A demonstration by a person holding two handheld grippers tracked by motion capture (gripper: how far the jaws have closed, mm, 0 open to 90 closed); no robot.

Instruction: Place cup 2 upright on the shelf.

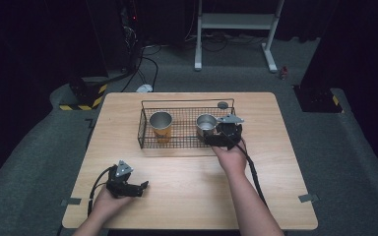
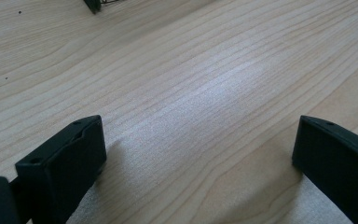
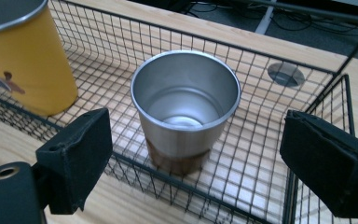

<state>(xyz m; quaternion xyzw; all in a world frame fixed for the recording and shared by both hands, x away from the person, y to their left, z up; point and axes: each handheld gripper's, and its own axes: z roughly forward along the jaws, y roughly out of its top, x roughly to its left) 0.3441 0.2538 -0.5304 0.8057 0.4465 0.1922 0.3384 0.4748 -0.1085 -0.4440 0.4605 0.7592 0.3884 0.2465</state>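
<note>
Two metal cups stand upright in one black wire basket (image 1: 187,142) on a pale wood-grain tabletop (image 1: 187,191).

The right hand-held gripper (image 3: 196,158) hovers released at the basket's near right edge, jaws wide apart on either side of the plain steel cup (image 3: 185,109), not touching it. The yellow-sided cup (image 3: 21,60) stands well apart to the left. The left hand-held gripper (image 2: 198,158) rests released on bare tabletop near the front left, open board all around it.
</note>
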